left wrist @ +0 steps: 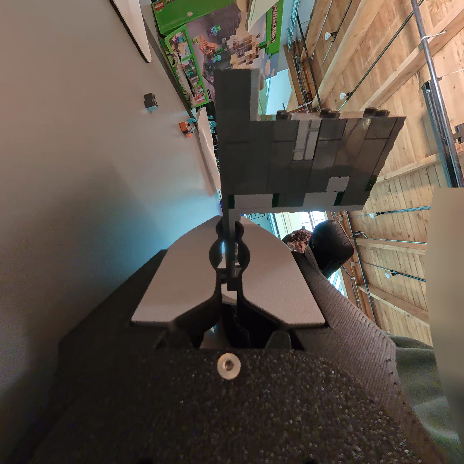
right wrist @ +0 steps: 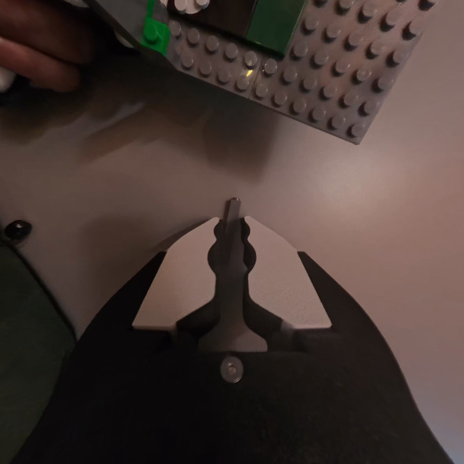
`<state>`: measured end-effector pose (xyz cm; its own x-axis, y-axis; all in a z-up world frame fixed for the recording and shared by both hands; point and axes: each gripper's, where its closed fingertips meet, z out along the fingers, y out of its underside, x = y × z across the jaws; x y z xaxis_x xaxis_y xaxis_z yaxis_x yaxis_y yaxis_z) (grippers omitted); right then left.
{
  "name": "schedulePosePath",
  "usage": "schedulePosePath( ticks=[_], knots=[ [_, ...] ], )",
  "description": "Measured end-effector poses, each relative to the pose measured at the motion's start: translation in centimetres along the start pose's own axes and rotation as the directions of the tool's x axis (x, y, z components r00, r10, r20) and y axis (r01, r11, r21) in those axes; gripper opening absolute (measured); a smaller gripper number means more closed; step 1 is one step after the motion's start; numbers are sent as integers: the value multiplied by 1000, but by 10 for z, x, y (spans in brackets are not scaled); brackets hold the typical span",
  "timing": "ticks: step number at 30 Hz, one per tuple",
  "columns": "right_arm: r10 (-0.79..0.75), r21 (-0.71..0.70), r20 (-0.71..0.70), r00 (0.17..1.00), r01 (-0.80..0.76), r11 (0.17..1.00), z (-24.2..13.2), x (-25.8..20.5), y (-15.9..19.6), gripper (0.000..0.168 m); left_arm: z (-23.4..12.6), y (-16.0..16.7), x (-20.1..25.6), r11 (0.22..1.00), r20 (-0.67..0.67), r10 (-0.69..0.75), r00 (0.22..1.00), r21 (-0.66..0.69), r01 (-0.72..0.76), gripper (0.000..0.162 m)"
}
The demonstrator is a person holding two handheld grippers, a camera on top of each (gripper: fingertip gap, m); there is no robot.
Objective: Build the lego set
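Workshop or loft-style workspace. Exposed timber ceiling (left wrist: 391,75) with metal conduit (left wrist: 426,62) and bare bulbs (left wrist: 342,95); a plain white table (left wrist: 88,150) carrying green Lego set boxes (left wrist: 200,50) and loose bricks (left wrist: 150,102).

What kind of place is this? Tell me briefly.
Probably a workshop or loft-style workspace, not a home: a bare timber plank ceiling with metal pipes, a plain white table and lego set boxes at its far edge.
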<state>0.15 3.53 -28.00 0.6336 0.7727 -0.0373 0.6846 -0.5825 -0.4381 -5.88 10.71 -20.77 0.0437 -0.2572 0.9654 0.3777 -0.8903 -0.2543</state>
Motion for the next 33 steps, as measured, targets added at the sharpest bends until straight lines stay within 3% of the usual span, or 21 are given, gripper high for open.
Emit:
schedulePosePath(
  ticks=[5,8,10,12,15,18,25,33],
  knots=[
    [-164,18,52,985,164,986,-1,1,1,7,0,0,-1,1000,-2,-11,1000,3,11,6],
    [-302,189,142,943,273,943,-14,-6,-9,7,0,1,-1,1000,-12,-25,1000,-5,24,6],
    [-443,421,173,879,341,840,-44,-16,-27,7,0,2,1,999,-26,-39,999,-16,39,6],
    [-513,610,180,840,314,728,-82,-19,-47,7,2,5,3,998,-47,-62,997,-33,60,7],
    [-575,766,192,795,244,594,-124,-20,-76,7,6,12,7,993,-80,-100,992,-70,94,6],
    [-627,839,203,752,196,507,-140,-29,-102,7,8,15,9,991,-90,-111,990,-83,103,7],
    [-617,838,231,752,169,519,-109,-35,-118,8,7,18,8,988,-98,-132,986,-93,123,7],
    [-579,779,222,784,214,589,-85,-7,-103,8,7,19,12,983,-130,-161,978,-105,147,7]
  ],
)
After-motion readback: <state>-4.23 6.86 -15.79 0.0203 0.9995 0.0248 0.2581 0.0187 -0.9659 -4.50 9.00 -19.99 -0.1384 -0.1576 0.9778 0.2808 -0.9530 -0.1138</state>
